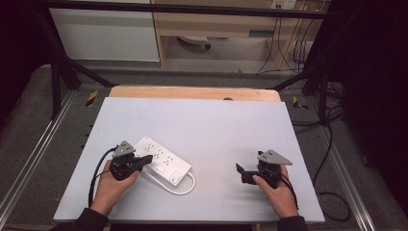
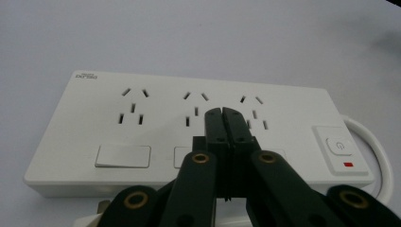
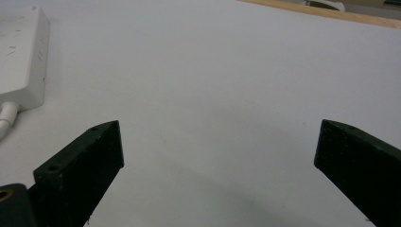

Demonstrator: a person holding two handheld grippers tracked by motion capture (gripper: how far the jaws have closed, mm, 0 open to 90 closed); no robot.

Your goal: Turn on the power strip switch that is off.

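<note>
A white power strip (image 1: pixel 161 161) lies at an angle on the pale table top, its white cable (image 1: pixel 185 188) looping off the near end. In the left gripper view the power strip (image 2: pixel 142 127) shows three socket groups, flat rocker switches and a power button (image 2: pixel 338 146) with a red mark. My left gripper (image 2: pixel 222 113) is shut, its two jaws pressed flat together with nothing between them, tips over the middle of the strip. From above, the left gripper (image 1: pixel 146 159) rests over the strip's near long side. My right gripper (image 1: pixel 238 169) sits apart at the right, open and empty.
The pale table top (image 1: pixel 216 130) stretches wide between and beyond both hands. A wooden edge (image 1: pixel 192 92) runs along its far side. Dark frame legs and loose cables (image 1: pixel 332 159) stand off the table's right side. In the right gripper view the strip's end (image 3: pixel 21 56) lies far left.
</note>
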